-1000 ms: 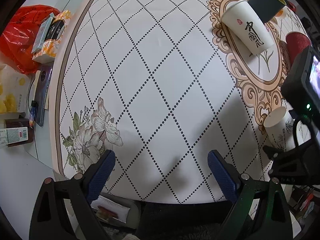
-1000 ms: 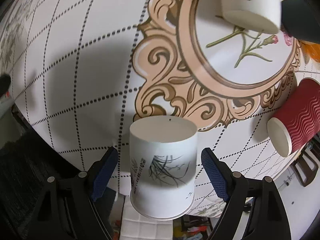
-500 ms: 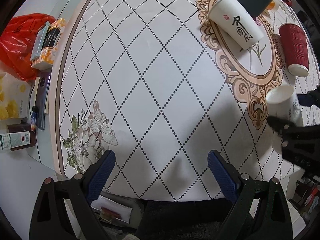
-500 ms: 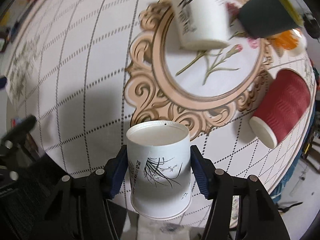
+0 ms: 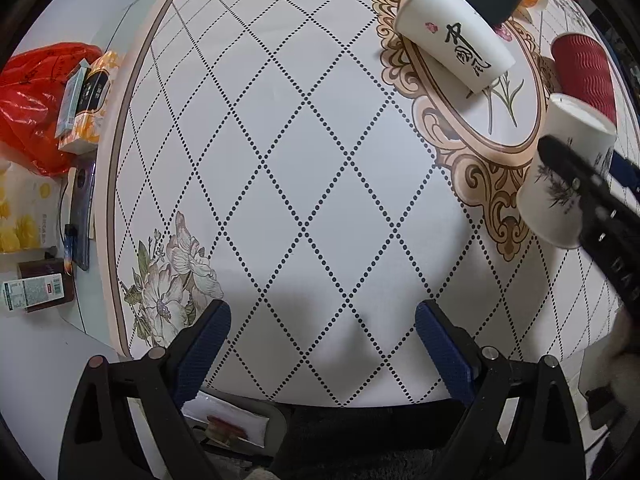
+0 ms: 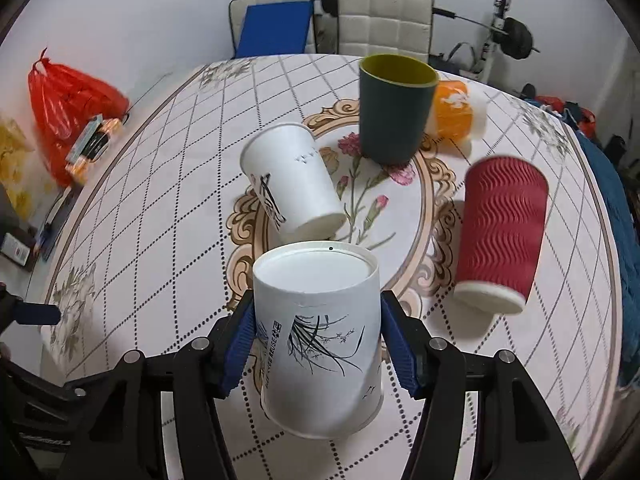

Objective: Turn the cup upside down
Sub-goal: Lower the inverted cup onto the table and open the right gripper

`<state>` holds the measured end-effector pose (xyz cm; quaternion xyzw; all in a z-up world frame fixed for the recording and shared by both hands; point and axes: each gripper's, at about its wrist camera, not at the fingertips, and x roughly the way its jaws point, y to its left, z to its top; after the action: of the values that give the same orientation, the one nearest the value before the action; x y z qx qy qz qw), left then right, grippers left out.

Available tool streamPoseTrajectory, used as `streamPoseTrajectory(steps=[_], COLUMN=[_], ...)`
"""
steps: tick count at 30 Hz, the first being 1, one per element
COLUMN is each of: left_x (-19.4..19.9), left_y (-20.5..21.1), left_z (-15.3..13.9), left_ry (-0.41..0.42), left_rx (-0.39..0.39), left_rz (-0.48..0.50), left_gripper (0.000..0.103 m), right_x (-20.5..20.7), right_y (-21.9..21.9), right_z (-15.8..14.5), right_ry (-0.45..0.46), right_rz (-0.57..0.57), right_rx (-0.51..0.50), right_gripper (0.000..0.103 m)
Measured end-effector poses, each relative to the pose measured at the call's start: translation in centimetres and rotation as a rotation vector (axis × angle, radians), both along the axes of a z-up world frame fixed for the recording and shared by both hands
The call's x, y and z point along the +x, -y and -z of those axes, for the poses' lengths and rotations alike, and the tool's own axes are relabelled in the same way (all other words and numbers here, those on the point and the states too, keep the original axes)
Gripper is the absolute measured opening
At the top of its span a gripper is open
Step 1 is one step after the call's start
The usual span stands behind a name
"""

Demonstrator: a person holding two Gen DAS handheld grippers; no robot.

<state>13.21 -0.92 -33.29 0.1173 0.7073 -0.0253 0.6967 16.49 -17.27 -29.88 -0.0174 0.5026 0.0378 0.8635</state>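
My right gripper [image 6: 316,340] is shut on a white paper cup with a black plant drawing [image 6: 320,332]. The cup is held above the table with its closed base pointing away from me and its mouth toward the camera. The same cup [image 5: 568,176] shows at the right of the left wrist view, with the right gripper's black finger [image 5: 580,184] across it. My left gripper [image 5: 322,340] is open and empty over the near table edge.
On the round patterned table [image 6: 160,216] a white cup with black script [image 6: 292,184] and a red ribbed cup [image 6: 500,236] lie on their sides. A dark green cup [image 6: 394,108] stands upright, an orange cup [image 6: 456,112] behind it. A red bag [image 6: 68,108] and boxes lie left.
My right gripper closed on the plant cup, lifted it and tilted upward, so the room came into view. The left gripper stayed open in place.
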Motion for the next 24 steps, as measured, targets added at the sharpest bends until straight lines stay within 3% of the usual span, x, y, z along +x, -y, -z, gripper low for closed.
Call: streamPoseTrajectory(steps=[8, 24], left_x=[-0.4, -1.1], left_y=[0.4, 1.0], left_z=[0.2, -1.0], left_ry=[0.001, 0.045], left_rx=[0.007, -0.006], left_rz=[0.022, 0.083], left_gripper=[0.094, 0.094], right_x=[-4.0, -6.5], right_y=[-0.1, 0.8], right_z=[2.0, 2.7], right_ry=[0.049, -0.022], right_rz=[0.005, 0.030], right_rx=[-0.015, -0.055], right_gripper=[0.063, 0.065])
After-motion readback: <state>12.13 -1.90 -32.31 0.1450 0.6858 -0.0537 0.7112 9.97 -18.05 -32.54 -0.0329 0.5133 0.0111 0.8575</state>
